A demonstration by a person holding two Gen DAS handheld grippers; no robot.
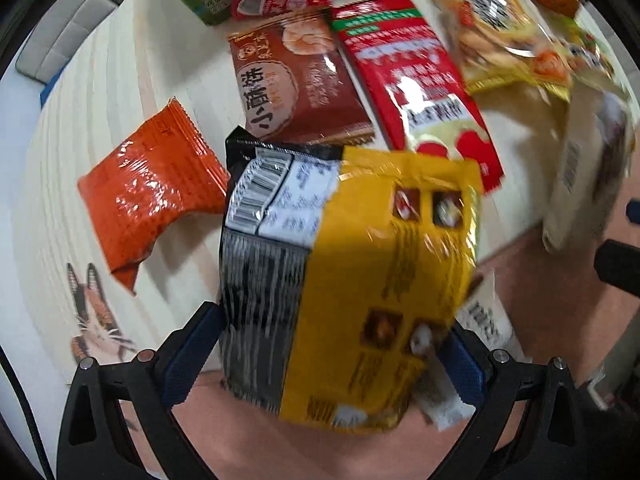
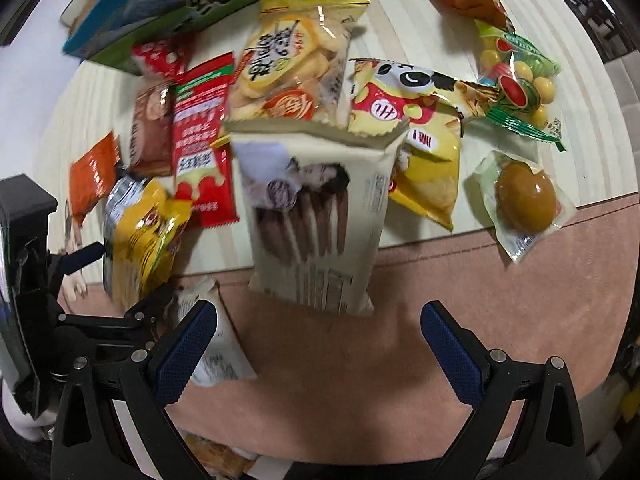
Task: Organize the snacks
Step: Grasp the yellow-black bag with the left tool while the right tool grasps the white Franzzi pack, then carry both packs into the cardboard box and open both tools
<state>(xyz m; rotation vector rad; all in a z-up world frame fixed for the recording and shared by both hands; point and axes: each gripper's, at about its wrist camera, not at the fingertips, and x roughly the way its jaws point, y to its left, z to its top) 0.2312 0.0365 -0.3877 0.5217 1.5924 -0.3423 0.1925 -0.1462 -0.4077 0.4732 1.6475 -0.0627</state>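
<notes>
The left tool (image 1: 324, 360) pinches a yellow-and-black snack packet (image 1: 344, 280) between its blue pads, the packet filling the lower centre of the left wrist view with its barcode label turned up. A small white sachet (image 1: 444, 408) shows just beside the right pad, under the packet; whether it is gripped too I cannot tell.

Past the packet, on the pale striped worktop (image 1: 120, 80), an orange foil packet (image 1: 152, 196) lies at centre left. A brown cracker packet (image 1: 300, 84) sits above the held one, and a red packet (image 1: 412, 80) lies just beside the brown one on its right. A clear bag of rice crackers (image 1: 492, 28) is at upper right.

The right tool (image 2: 320, 344) is spread wide and holds nothing, low in the right wrist view over a pink surface (image 2: 360, 380). Ahead of it at frame centre is a blurred cream packet printed with chocolate sticks (image 2: 320, 220), straddling the worktop's near edge; whether it rests there cannot be told. To the right lie a yellow chip bag (image 2: 428, 180), a braised egg in clear wrap (image 2: 524, 200) and a bag of watermelon-print candy (image 2: 520, 80) at upper right.
</notes>
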